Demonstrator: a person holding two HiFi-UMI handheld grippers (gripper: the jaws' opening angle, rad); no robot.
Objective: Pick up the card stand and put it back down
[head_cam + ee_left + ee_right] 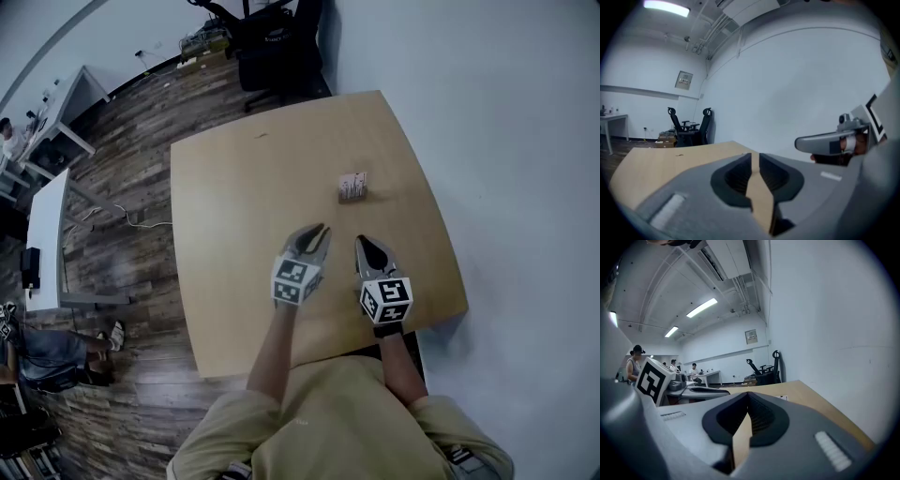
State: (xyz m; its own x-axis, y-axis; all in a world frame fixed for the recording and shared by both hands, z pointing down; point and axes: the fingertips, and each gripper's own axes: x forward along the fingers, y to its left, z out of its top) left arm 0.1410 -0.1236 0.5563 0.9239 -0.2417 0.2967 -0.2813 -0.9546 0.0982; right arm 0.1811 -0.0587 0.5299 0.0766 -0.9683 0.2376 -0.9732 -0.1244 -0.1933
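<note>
The card stand (353,186), a small pale holder with cards in it, stands upright on the wooden table (244,187), toward its right side. Both grippers hover above the table's near half, short of the stand, and neither touches it. My left gripper (315,228) (755,157) shows only a narrow gap at its tips, with nothing between the pads. My right gripper (367,242) (748,397) is shut and empty. In the right gripper view the stand (783,398) is a small white shape just past the jaws on the right.
A white wall (506,141) runs close along the table's right edge. Black office chairs (277,47) stand beyond the far edge. White desks (47,234) and cables sit on the wood floor at the left. People (635,364) sit at distant desks.
</note>
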